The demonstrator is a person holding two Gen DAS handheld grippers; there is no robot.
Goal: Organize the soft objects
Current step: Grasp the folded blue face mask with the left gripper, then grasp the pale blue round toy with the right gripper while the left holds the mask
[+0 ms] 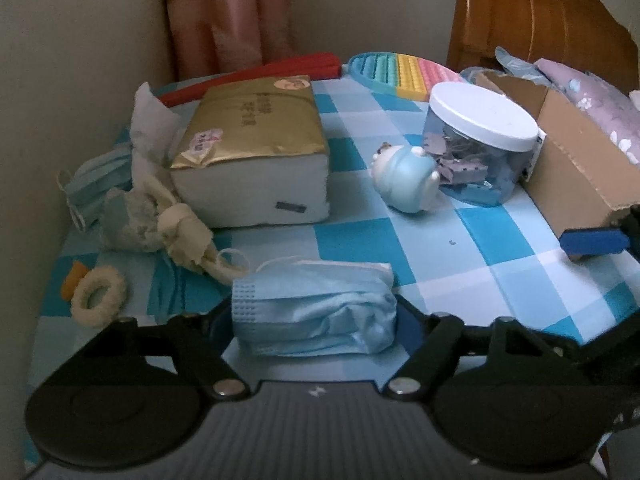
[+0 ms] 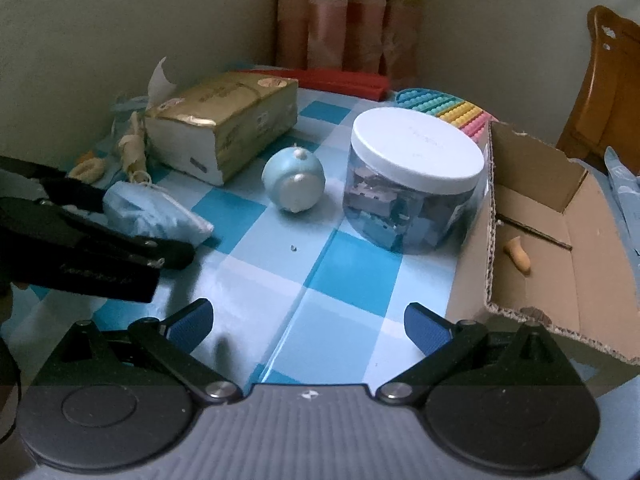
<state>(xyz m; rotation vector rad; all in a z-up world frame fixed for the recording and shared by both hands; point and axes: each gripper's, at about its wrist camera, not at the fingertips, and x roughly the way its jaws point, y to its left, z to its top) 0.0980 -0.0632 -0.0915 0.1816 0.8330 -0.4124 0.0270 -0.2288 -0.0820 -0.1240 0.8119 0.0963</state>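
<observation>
Checked blue-and-white cloth covers the desk (image 2: 320, 280), which sits in a pale corner with a pink curtain (image 1: 232, 16) behind. On the left, the left tongs (image 1: 314, 316) bracket a folded blue mask (image 1: 316, 312); the pads are hidden behind its ends, so I cannot tell whether they pinch it or only stand beside it. The right tongs (image 2: 308, 322) are spread wide over bare cloth, holding nothing, near the open box (image 2: 560, 240) at the right edge, where one small tan item already lies. Other soft things wait at the far left: a cream scrunchie (image 1: 98, 294), a knotted rag toy (image 1: 180, 236), another mask (image 1: 88, 192) and a tissue pack (image 1: 252, 152). Between mask and box stand a round blue figurine (image 2: 294, 182) and a lidded jar (image 2: 416, 180). The risks, as I judge them: a loose hold would let the limp mask slip out or unfold; its ear loops could snag the toy close by; and a low carry across could knock the figurine rolling or bump the jar.
</observation>
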